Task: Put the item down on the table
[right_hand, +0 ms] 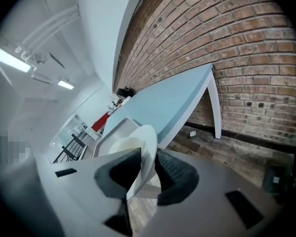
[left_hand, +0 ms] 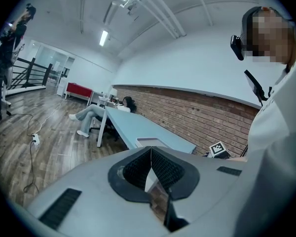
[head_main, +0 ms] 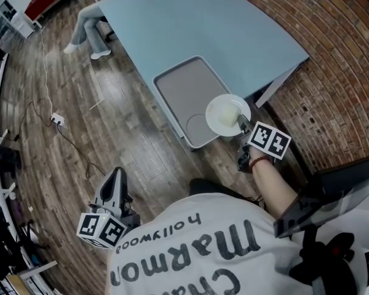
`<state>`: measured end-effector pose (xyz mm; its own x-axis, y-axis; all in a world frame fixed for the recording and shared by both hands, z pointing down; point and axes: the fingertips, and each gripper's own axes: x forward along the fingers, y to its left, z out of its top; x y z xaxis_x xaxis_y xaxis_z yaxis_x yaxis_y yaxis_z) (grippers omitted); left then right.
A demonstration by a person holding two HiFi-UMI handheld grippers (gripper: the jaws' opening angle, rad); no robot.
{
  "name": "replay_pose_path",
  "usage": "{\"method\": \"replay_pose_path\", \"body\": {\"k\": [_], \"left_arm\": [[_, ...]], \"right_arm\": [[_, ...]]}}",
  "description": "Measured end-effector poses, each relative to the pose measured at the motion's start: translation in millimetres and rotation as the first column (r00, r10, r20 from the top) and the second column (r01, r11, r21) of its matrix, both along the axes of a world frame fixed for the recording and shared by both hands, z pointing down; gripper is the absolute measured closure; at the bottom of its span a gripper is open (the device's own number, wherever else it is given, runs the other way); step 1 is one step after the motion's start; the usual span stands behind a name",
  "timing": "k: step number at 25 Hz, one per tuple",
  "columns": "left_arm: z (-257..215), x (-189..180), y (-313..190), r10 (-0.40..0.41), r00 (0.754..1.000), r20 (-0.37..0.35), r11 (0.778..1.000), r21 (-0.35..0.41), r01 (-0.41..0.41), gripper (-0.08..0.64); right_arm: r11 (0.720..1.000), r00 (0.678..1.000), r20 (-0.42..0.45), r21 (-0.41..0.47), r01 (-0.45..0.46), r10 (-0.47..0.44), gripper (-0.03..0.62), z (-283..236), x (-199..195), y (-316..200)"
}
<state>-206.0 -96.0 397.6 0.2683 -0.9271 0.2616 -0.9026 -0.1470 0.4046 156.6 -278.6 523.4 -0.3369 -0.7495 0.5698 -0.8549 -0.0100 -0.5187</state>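
Note:
A white plate (head_main: pixel 227 114) hangs over the near corner of the grey tray (head_main: pixel 183 85), which lies on the light blue table (head_main: pixel 209 23). My right gripper (head_main: pixel 243 128) is shut on the plate's near rim. In the right gripper view the plate (right_hand: pixel 138 152) sits edge-on between the two black pads, with the tray (right_hand: pixel 116 130) and table (right_hand: pixel 167 105) beyond. My left gripper (head_main: pixel 115 180) hangs low over the wooden floor at my left side, away from the table. Its jaws (left_hand: pixel 150 174) are shut together with nothing between them.
A brick wall (head_main: pixel 332 72) runs close along the table's right side. A seated person's legs (head_main: pixel 89 29) are at the table's far left end. A white cable and socket strip (head_main: pixel 56 119) lie on the wooden floor. The tray's far part is bare.

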Motion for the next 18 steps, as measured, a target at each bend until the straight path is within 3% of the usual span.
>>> {"method": "replay_pose_path", "body": {"k": [5, 10, 18], "left_arm": [[0, -1, -2, -0.001, 1.000, -0.003, 1.000, 0.000, 0.001, 0.552], [2, 2, -1, -0.002, 1.000, -0.008, 1.000, -0.001, 0.002, 0.552], [6, 5, -1, -0.002, 1.000, -0.012, 1.000, -0.006, 0.002, 0.552]], "right_arm": [[1.000, 0.992, -0.122, 0.021, 0.019, -0.016, 0.498, -1, 2, -6], [0.994, 0.946, -0.315, 0.056, 0.099, -0.076, 0.476, 3, 3, -8], [0.990, 0.923, -0.370, 0.049, 0.136, -0.108, 0.469, 4, 1, -11]]}}
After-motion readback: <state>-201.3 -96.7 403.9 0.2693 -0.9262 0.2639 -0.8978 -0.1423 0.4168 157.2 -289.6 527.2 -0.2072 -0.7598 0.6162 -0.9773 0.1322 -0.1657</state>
